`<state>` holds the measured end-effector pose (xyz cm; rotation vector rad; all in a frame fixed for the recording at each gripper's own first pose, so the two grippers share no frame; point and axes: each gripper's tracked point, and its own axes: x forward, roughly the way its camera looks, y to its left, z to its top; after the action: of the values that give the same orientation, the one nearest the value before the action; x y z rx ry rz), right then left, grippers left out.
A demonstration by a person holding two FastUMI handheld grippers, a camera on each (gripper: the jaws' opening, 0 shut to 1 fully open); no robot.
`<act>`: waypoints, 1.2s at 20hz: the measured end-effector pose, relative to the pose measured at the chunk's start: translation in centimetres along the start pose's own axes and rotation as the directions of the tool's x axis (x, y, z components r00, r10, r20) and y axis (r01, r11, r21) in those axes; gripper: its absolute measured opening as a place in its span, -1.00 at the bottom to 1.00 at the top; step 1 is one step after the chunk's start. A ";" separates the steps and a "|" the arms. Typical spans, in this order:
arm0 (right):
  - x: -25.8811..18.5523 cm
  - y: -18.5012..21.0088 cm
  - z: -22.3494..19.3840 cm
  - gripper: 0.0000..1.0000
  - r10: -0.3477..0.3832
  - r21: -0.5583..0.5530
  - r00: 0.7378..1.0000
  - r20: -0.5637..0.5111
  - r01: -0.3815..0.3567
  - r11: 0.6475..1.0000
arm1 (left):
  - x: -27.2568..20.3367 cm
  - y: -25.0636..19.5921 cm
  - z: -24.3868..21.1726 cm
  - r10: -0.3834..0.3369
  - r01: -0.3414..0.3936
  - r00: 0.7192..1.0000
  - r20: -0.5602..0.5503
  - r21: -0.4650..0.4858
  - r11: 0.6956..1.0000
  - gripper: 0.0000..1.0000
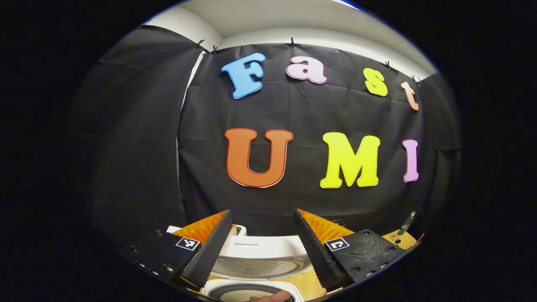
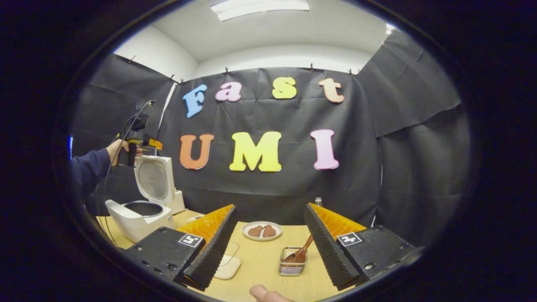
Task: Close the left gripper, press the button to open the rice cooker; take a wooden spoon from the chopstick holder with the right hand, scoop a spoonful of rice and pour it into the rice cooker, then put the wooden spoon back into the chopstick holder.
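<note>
Item, rice cooker (image 2: pixel 140 218), at ten o'clock in the right gripper view: lid standing open, so you are holding the left gripper (image 1: pixel 262 247) spread above it while the right gripper (image 2: pixel 268 245), fingers apart and empty, is facing the wooden spoon (image 2: pixel 300 253) in the chopstick holder (image 2: pixel 292 265).

No readable text, label or number shows on any object.
</note>
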<state>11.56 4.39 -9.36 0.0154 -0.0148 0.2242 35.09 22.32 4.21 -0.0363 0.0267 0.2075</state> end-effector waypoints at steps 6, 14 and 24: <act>-1.4 1.6 -0.8 1.00 -0.003 -0.033 1.000 -0.012 0.003 0.999 | 3.6 1.9 -3.1 0.052 -0.049 0.994 -0.094 0.031 0.998 0.86; -3.7 2.5 0.4 1.00 0.002 -0.012 1.000 -0.002 -0.002 1.000 | -0.1 1.4 -3.9 0.058 -0.051 0.986 -0.155 0.048 0.998 0.94; -6.8 3.8 1.3 1.00 0.030 0.005 0.999 -0.032 -0.030 1.000 | -8.9 0.9 -11.3 0.048 -0.038 0.974 -0.223 0.050 0.998 0.91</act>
<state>4.02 6.58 -8.09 0.0161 0.0172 0.2544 25.92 20.96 -6.83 -0.0136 0.2579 0.2455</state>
